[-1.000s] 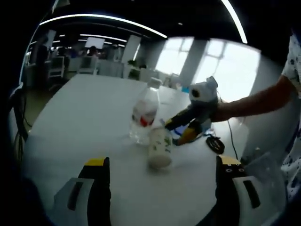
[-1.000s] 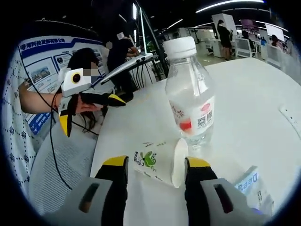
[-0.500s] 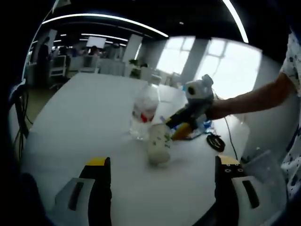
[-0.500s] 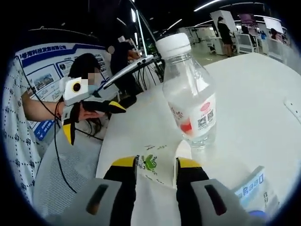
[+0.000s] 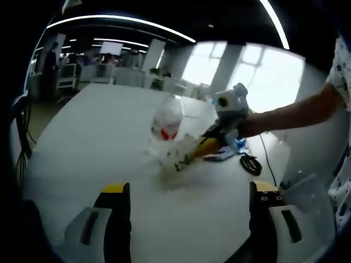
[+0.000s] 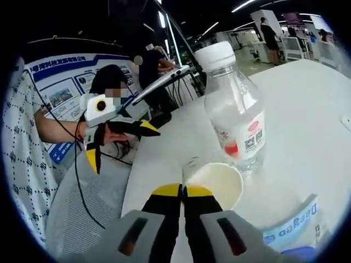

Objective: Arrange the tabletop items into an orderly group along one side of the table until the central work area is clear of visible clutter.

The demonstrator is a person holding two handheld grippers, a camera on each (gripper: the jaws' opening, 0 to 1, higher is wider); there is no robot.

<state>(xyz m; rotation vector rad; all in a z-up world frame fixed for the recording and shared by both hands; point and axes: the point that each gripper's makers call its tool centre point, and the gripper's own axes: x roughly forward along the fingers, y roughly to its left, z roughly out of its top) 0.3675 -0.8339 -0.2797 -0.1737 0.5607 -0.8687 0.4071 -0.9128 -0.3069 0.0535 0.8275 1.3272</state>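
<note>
A white paper cup (image 6: pixel 216 183) with green print has its mouth facing me in the right gripper view. My right gripper (image 6: pixel 184 190) is shut on the cup's near rim. In the left gripper view the same cup (image 5: pixel 178 157) hangs tilted just over the table, pinched by the right gripper (image 5: pixel 202 149), which reaches in from the right. A clear water bottle (image 5: pixel 164 127) with a red label stands upright right behind the cup (image 6: pixel 236 118). My left gripper (image 5: pixel 189 190) stands wide open in front with nothing between its jaws; a hand holds it off the table's edge (image 6: pixel 123 139).
A blue and white packet (image 6: pixel 293 230) lies by the cup, also seen past the right gripper (image 5: pixel 224 156). A black cable (image 5: pixel 251 165) is coiled at the right edge of the white table (image 5: pixel 82 137). People sit beyond the table's edge.
The right gripper's jaws have closed on the cup's rim. The cup, lying on its side before, is now tipped up off the table. The left gripper stays open.
</note>
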